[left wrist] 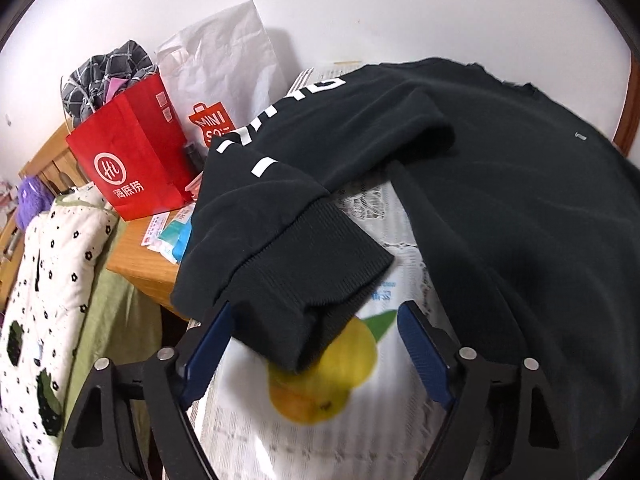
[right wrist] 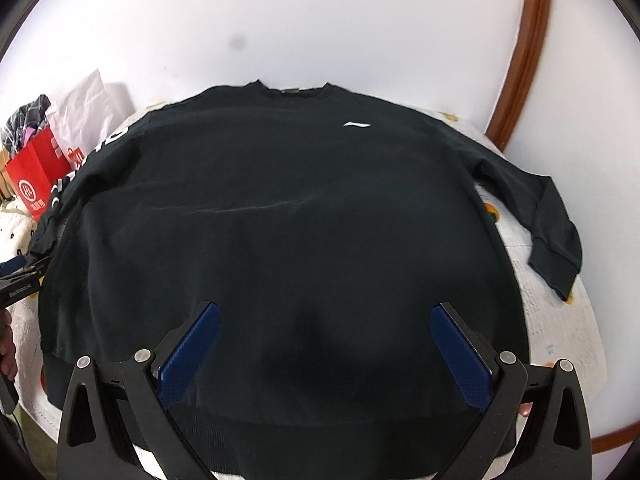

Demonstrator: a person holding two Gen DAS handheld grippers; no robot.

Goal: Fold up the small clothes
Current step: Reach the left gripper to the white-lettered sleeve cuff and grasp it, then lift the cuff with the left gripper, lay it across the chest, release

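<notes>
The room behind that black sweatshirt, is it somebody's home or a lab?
Most likely a home. The black sweatshirt lies on a lace table cover, with a red shopping bag and a floral quilt beside it.

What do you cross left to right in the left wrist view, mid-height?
Floral quilt → red Haidilao paper bag → white Miniso bag → black sweatshirt → brown wooden frame.

Matt black cloth sweatshirt [right wrist: 280, 220] (ribbed cuffs) lies on a lacy white tablecloth [left wrist: 372, 204].
</notes>
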